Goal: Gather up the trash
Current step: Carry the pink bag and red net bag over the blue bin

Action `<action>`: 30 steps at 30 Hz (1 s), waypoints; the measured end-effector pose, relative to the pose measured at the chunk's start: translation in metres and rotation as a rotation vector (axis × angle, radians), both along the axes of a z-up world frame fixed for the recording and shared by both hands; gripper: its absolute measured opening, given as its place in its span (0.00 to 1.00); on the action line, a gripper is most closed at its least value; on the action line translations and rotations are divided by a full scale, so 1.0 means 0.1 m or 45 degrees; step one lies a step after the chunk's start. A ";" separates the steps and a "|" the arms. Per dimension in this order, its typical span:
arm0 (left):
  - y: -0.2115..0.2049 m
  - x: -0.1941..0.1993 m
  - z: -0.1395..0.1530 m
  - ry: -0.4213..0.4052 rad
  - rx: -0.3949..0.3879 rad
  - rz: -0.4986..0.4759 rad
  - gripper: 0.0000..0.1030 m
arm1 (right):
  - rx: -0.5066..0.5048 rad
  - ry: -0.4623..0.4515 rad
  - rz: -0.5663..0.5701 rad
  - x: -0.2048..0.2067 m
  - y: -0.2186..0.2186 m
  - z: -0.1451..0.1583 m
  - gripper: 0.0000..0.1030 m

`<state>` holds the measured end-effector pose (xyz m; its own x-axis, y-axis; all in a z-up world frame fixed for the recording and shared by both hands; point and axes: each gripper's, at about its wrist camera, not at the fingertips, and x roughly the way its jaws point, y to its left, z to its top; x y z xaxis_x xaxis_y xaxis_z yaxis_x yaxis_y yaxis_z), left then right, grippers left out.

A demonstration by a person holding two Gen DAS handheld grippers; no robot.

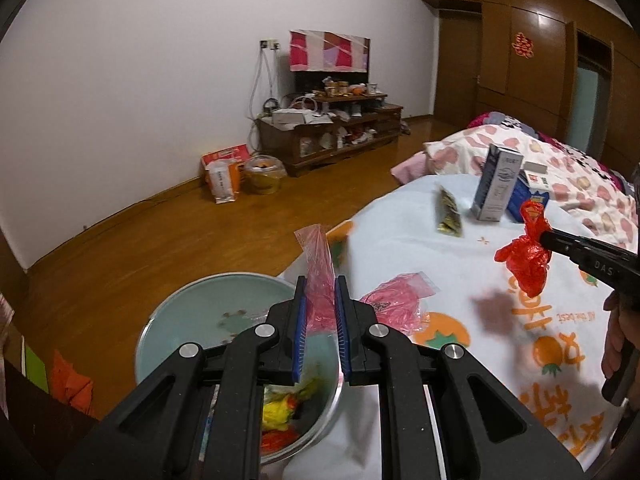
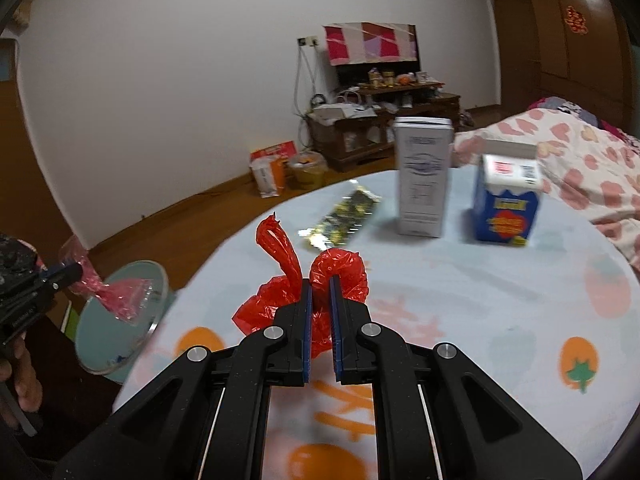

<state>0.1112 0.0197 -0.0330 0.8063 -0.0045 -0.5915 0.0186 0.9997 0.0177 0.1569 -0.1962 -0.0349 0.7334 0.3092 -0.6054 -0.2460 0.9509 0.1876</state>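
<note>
My left gripper (image 1: 320, 308) is shut on a pink plastic bag (image 1: 318, 264) and holds it above the pale green trash bin (image 1: 192, 312) at the table's left edge; it also shows in the right wrist view (image 2: 108, 292). The bin (image 2: 120, 320) holds yellow and red scraps. My right gripper (image 2: 319, 312) is shut on a crumpled red plastic bag (image 2: 280, 280) and holds it above the table; the bag shows in the left wrist view (image 1: 524, 256). A second pink bag (image 1: 396, 304) and a gold-green wrapper (image 1: 448, 212) lie on the tablecloth (image 1: 440, 260).
A tall white carton (image 2: 424, 180) and a blue box with a white lid (image 2: 506, 200) stand at the table's far side. A bed with a heart-print quilt (image 2: 580, 160) is to the right. A TV stand (image 1: 332, 128) and bags sit by the far wall.
</note>
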 end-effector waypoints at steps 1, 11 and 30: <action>0.03 -0.02 0.00 -0.003 -0.004 0.010 0.13 | 0.005 0.000 0.008 0.01 0.03 -0.01 0.09; 0.33 -0.18 -0.01 -0.011 -0.019 0.083 0.13 | 0.008 -0.009 0.104 0.01 0.53 -0.01 0.09; 0.71 -0.32 -0.06 -0.017 -0.032 0.186 0.13 | -0.028 -0.043 0.243 -0.06 1.15 0.00 0.09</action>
